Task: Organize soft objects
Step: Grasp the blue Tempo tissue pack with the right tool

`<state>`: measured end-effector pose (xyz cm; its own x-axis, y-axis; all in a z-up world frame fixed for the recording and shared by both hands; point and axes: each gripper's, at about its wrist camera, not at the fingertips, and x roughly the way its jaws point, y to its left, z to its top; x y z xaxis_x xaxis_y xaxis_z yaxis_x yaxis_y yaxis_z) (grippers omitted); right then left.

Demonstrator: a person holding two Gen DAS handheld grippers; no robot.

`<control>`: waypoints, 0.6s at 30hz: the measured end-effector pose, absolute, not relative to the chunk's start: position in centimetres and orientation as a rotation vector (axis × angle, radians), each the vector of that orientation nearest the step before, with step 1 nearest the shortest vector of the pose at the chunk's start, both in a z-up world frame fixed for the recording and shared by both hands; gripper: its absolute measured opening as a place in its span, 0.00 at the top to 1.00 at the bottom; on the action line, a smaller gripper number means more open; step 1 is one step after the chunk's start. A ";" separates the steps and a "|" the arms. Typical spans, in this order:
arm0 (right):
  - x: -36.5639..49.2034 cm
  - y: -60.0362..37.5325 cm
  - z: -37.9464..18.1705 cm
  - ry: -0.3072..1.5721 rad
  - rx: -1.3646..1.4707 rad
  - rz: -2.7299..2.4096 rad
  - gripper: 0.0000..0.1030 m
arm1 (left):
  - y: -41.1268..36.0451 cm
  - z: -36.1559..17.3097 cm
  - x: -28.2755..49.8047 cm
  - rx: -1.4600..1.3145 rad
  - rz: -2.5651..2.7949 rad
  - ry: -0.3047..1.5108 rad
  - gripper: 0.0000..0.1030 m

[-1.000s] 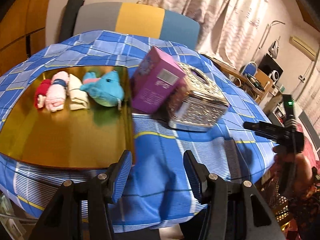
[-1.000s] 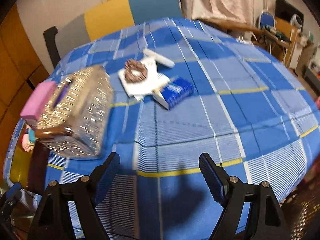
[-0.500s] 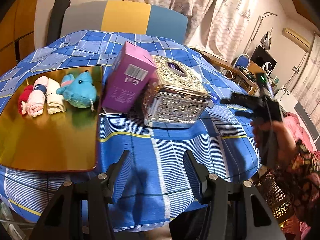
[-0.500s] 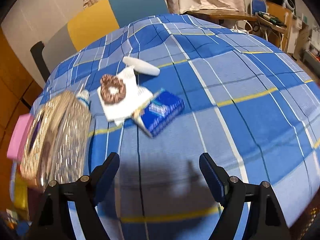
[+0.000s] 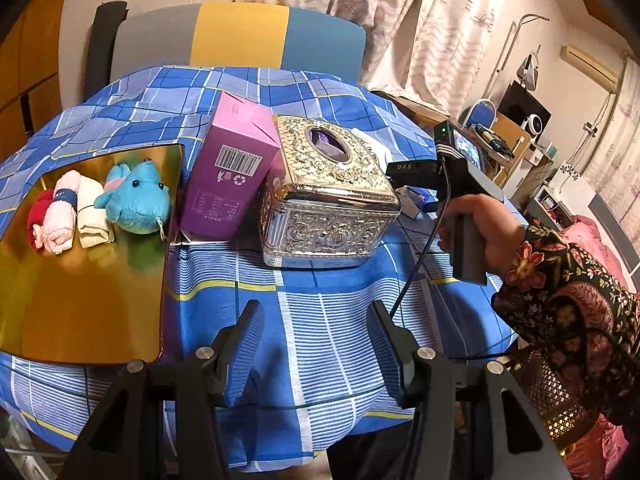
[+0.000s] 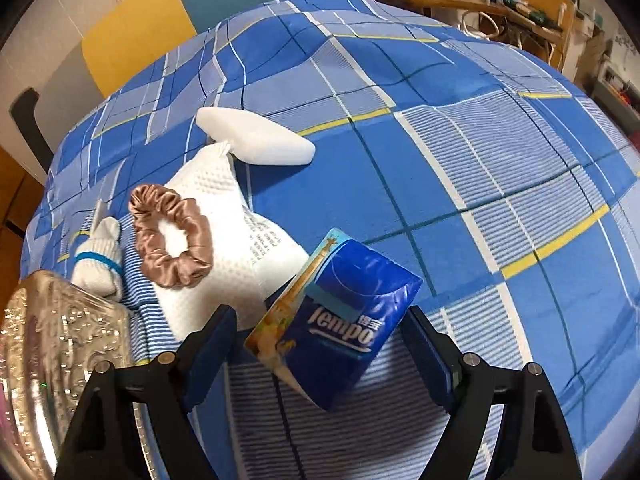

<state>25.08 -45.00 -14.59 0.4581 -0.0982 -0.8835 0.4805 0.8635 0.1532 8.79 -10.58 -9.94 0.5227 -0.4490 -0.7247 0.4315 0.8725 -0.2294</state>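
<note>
Closer now, right tool (image 6: 320, 344) gapes around one tissue pack (image 6: 340, 328) (left tool (image 5: 316, 336) released); four soft items (image 5: 96, 208) trayed.

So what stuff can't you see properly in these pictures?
- Left wrist view: the silver tissue box hides most of the blue tissue pack.
- Left wrist view: the right tongs' tips are behind that box.
- Right wrist view: the picture's edge cuts off the box.
- Right wrist view: print on the white pouch is too small.
</note>
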 end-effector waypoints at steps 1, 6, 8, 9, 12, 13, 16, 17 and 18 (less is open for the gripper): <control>25.0 -45.1 -14.6 1.044 0.395 -0.362 0.24 | -10.7 -9.9 8.9 -0.022 -0.528 0.876 0.48; 23.9 -46.2 -14.3 1.064 0.343 -0.285 0.36 | -11.8 -9.4 9.4 -0.023 -0.550 0.879 0.48; 22.9 -46.8 -14.1 1.075 0.329 -0.270 0.38 | -12.5 -8.9 9.5 -0.020 -0.571 0.869 0.48; 22.3 -47.2 -14.0 1.079 0.321 -0.264 0.38 | -13.0 -8.5 9.7 -0.017 -0.581 0.865 0.48; 20.4 -48.2 -13.9 1.098 0.280 -0.248 0.38 | -14.3 -7.4 10.2 -0.014 -0.605 0.852 0.48; 19.8 -48.6 -13.9 1.103 0.263 -0.242 0.38 | -14.8 -7.0 10.5 -0.012 -0.612 0.848 0.48; 18.6 -49.4 -14.3 1.122 0.221 -0.217 0.40 | -16.7 -5.6 11.6 -0.012 -0.637 0.830 0.47; 18.4 -49.3 -14.4 1.121 0.195 -0.211 0.40 | -17.5 -5.0 12.1 -0.017 -0.644 0.825 0.48; 18.1 -49.1 -14.5 1.122 0.151 -0.202 0.40 | -18.1 -4.6 12.6 -0.023 -0.647 0.825 0.48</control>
<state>18.14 -49.07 -14.46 0.4186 -0.0844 -0.9042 0.2362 0.9715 0.0187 12.61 -18.08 -4.60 0.4992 -0.5435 -0.6748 0.5263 0.8089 -0.2621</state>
